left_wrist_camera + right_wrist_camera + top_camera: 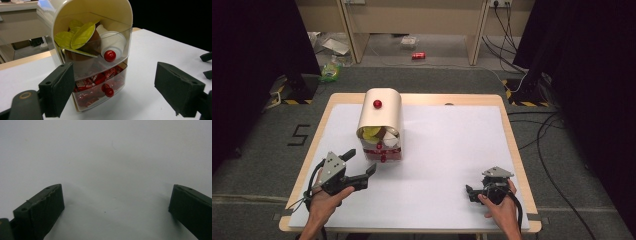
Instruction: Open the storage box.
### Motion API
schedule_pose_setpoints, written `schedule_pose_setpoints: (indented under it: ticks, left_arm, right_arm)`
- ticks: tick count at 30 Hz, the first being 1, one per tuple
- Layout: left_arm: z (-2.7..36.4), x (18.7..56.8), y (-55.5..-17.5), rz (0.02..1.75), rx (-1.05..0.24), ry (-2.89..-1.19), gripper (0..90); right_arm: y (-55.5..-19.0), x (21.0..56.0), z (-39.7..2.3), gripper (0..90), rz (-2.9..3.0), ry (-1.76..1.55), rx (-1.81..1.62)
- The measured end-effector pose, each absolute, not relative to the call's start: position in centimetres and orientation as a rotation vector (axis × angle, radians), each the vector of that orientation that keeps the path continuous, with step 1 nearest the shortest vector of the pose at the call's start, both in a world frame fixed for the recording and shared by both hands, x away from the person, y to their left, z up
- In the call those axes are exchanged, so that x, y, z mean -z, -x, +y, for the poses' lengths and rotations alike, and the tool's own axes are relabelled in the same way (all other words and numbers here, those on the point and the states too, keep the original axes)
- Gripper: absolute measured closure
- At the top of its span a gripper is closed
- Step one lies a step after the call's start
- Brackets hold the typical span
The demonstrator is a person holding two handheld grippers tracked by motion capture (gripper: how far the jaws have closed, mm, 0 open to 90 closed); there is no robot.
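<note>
White worktop (447, 165) with a wooden rim, grey carpet around it, a red can (418, 55) on the floor beyond. Right tool (472, 192) sits low near the front edge, jaws wide apart, empty. Left tool (361, 161) gapes too, holding nothing, aimed at the cream drawer box (380, 127) just ahead, not touching, its 2 clear drawers red-knobbed.

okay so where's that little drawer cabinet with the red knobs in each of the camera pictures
High view: the drawer cabinet stands left of centre on the white table, just ahead of the left tool.
Left gripper view: it sits centre, between and beyond the open jaws, with both drawers facing the camera.
Right gripper view: not in it; the right tool looks at bare table.
Shared landmark: the lower drawer's red knob, and the white tabletop.
</note>
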State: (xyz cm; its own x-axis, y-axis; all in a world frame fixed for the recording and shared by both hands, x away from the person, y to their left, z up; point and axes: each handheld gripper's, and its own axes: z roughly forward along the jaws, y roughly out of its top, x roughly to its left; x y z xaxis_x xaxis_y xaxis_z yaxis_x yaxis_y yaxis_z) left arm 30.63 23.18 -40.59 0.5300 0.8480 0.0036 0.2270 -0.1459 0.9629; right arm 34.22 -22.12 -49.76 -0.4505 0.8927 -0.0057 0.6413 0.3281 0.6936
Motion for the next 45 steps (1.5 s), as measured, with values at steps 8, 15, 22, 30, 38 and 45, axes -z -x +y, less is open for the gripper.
schedule_pose_setpoints:
  ticks: [8, 15, 22, 30, 38, 45]
  left_arm:
    - [23.0, 40.2, -31.0, 0.906, -0.724, -1.656, 16.2]
    - [22.6, 39.7, -31.5, 0.897, -0.72, -1.644, 16.3]
    - [21.9, 39.3, -32.2, 0.873, -0.738, -1.646, 16.2]
    - [21.2, 38.9, -33.0, 0.854, -0.73, -1.648, 16.1]
    - [20.8, 38.9, -34.3, 0.852, -0.741, -1.653, 16.1]
    - [20.4, 39.2, -35.3, 0.862, -0.753, -1.66, 16.3]
  right_arm:
    - [-34.2, 49.8, -22.1, 0.3, 2.212, -1.359, -0.888]
    - [-34.2, 49.8, -22.1, 0.3, 2.212, -1.357, -0.887]
    - [-34.2, 49.8, -22.1, 0.3, 2.212, -1.36, -0.889]
    - [-34.2, 49.8, -22.1, 0.3, 2.212, -1.358, -0.888]
    - [-34.2, 49.8, -22.1, 0.3, 2.212, -1.358, -0.888]
    - [-34.2, 49.8, -22.1, 0.3, 2.212, -1.358, -0.887]
